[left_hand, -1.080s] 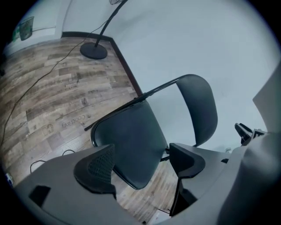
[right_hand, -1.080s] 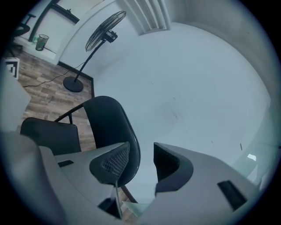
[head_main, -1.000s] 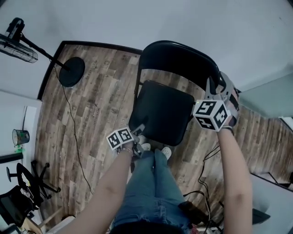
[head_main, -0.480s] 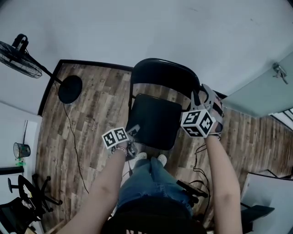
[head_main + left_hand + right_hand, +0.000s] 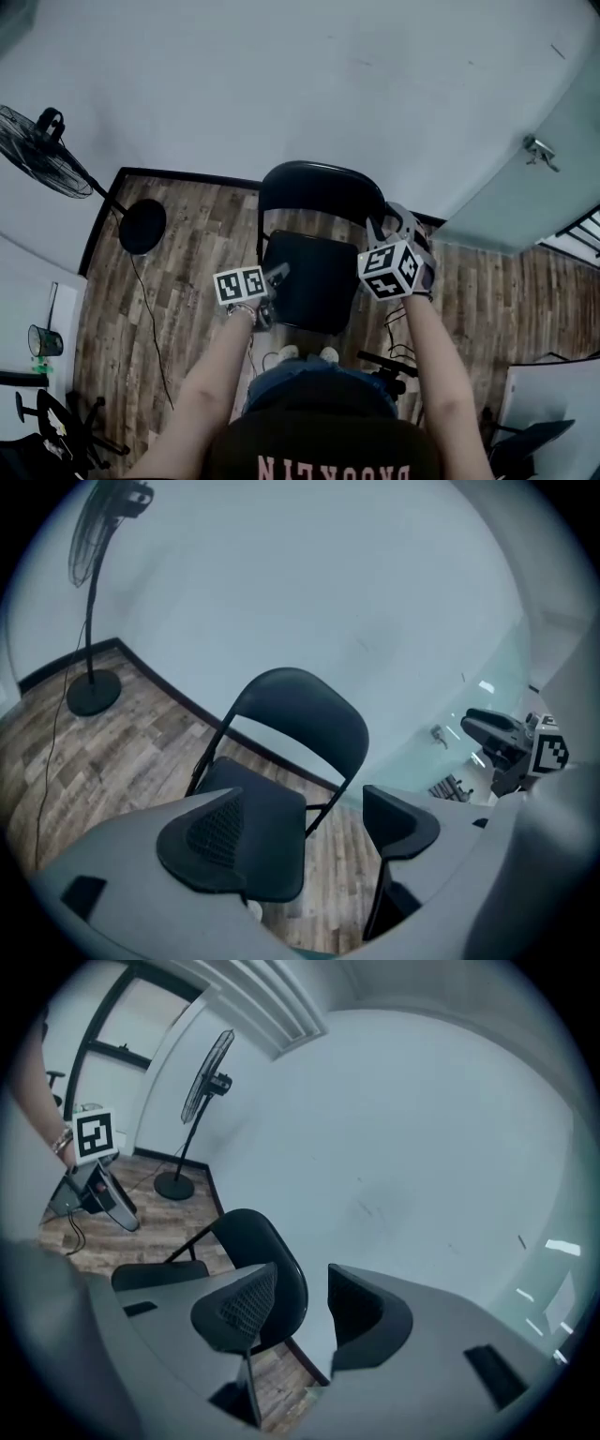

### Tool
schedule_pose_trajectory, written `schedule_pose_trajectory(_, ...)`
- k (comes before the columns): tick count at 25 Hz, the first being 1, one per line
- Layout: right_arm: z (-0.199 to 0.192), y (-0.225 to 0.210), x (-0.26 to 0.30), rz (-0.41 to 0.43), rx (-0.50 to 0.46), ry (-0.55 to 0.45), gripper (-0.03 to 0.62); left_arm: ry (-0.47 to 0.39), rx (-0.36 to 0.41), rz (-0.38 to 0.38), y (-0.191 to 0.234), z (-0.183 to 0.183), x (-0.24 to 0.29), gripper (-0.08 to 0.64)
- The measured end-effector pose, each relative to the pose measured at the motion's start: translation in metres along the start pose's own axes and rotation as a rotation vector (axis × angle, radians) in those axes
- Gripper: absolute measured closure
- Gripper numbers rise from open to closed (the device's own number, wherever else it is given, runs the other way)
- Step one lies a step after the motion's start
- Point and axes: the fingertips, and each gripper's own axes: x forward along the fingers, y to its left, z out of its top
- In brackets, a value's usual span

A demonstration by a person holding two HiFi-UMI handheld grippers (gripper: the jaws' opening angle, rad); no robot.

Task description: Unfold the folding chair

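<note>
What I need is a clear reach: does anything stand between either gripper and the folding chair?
Nothing visible does. The left gripper and right gripper, both open and empty, hang above the folding chair with only air between. The fan stands well aside.

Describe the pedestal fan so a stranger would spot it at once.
Follow the white wall down to the wood-plank floor. Left of the black folding chair in the head view stands the pedestal fan. Unlike the chair, it is a thin pole on a round black base, topped by a wire-caged head.
</note>
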Motion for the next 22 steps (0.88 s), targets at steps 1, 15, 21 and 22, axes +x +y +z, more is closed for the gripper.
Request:
schedule_pose_trajectory(1, 0.001, 0.001, -0.003, 0.011, 0.027, -0.003, 0.436, -0.004, 0.034, -0.004, -0.006, 0.007, -0.001, 0.184)
schedule_pose_trajectory(15, 0.041, -0.027, -0.061, 0.137, 0.358, -0.245, 0.436, -0.323, 0.421, -0.012, -0.091, 0.13, -0.059, 0.183)
schedule_pose_trajectory(21, 0.053, -0.066, -0.09, 0.036, 0.372, -0.364, 0.437, -0.455, 0.617, 0.007, -0.134, 0.174, -0.095, 0.183)
schedule_pose_trajectory(22, 0.055, -0.072, -0.095, 0.016, 0.378, -0.381, 0.437, -0.477, 0.665, 0.012, -0.143, 0.181, -0.102, 0.183)
